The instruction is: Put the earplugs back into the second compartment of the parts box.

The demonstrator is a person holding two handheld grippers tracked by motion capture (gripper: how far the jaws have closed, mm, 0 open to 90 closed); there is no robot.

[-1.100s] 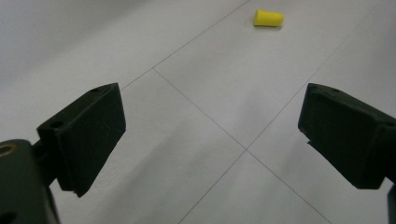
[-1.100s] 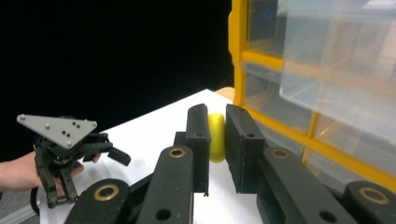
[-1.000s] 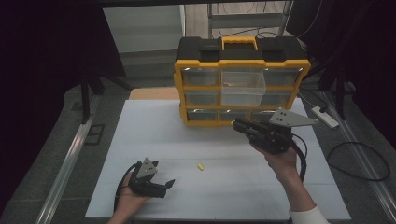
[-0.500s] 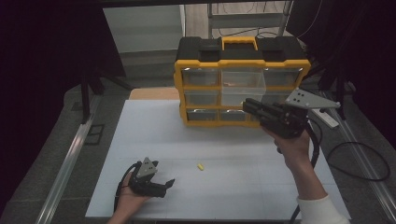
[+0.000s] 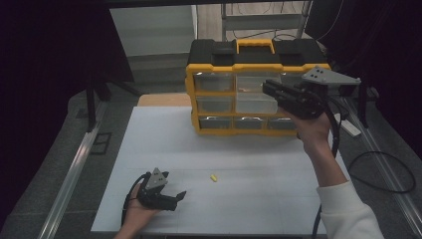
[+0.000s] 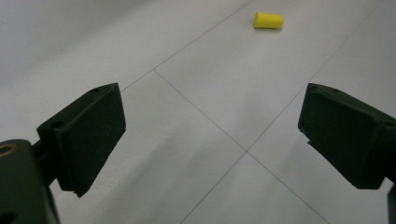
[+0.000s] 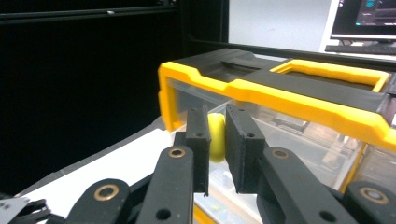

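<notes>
A yellow and black organizer box [image 5: 249, 74] with clear drawers stands at the back of the white table [image 5: 164, 144]. My right gripper [image 5: 266, 88] is raised in front of its upper drawers. In the right gripper view it [image 7: 215, 128] is shut on a small yellow earplug [image 7: 216, 137], with the box [image 7: 289, 98] just beyond. A second yellow earplug [image 5: 213, 178] lies on the table. My left gripper [image 5: 176, 198] rests low at the front left, open, its jaws wide apart [image 6: 210, 140], the loose earplug [image 6: 268, 20] ahead of it.
A metal rail [image 5: 74, 164] runs along the table's left side. Black cables [image 5: 383, 169] loop on the floor at the right. A monitor [image 7: 364, 18] stands behind the box in the right gripper view.
My right gripper has risen and moved right and back, from the box's bottom drawers to its upper drawers. The left gripper has stayed put.
</notes>
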